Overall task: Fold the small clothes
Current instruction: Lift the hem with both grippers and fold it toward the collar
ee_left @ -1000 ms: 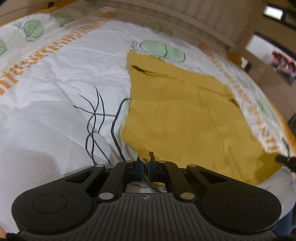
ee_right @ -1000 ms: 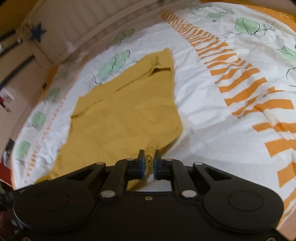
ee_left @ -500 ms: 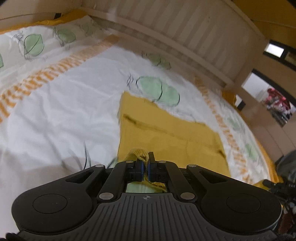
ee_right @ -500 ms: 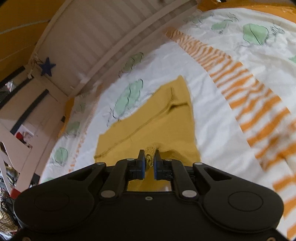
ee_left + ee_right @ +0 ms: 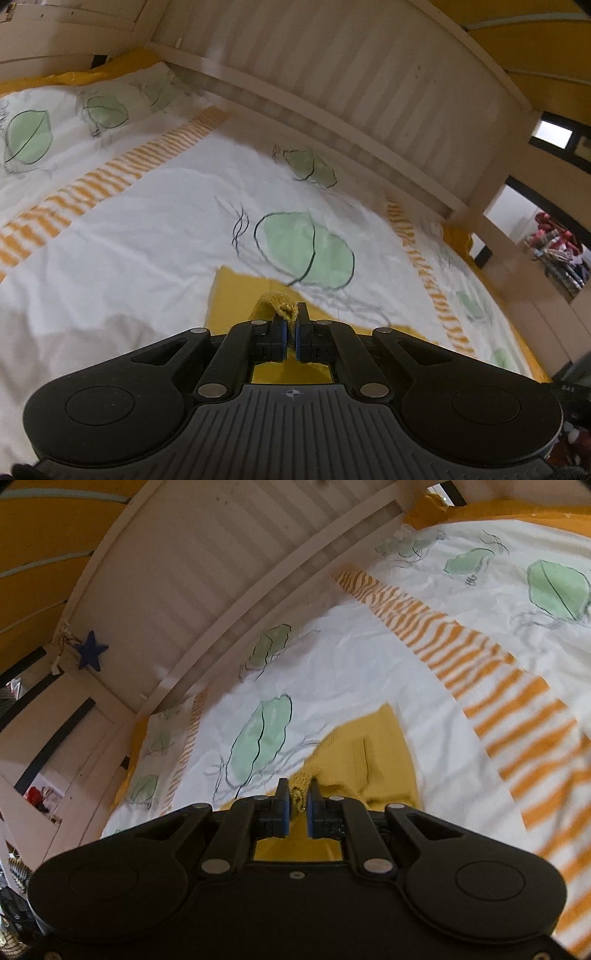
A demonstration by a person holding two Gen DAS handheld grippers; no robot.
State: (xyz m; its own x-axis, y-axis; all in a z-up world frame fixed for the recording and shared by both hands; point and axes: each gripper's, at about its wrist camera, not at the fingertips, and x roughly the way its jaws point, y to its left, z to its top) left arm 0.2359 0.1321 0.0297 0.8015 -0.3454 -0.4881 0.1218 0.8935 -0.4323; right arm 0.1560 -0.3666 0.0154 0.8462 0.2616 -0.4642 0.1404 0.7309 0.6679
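Pinching a knitted edge of the yellow garment (image 5: 236, 295) with the left gripper (image 5: 290, 323), fingers closed narrow on the cloth. Pinching another knitted edge (image 5: 300, 786) with the right gripper (image 5: 297, 805), also closed on it. Lying on the white bedsheet (image 5: 147, 229), near the slatted headboard (image 5: 369, 85), partly lifted over the sheet's green leaf print (image 5: 303, 254).

Both tools have carried the yellow garment (image 5: 369, 760) edge toward the headboard (image 5: 369, 92); far less cloth now shows, low in each frame.
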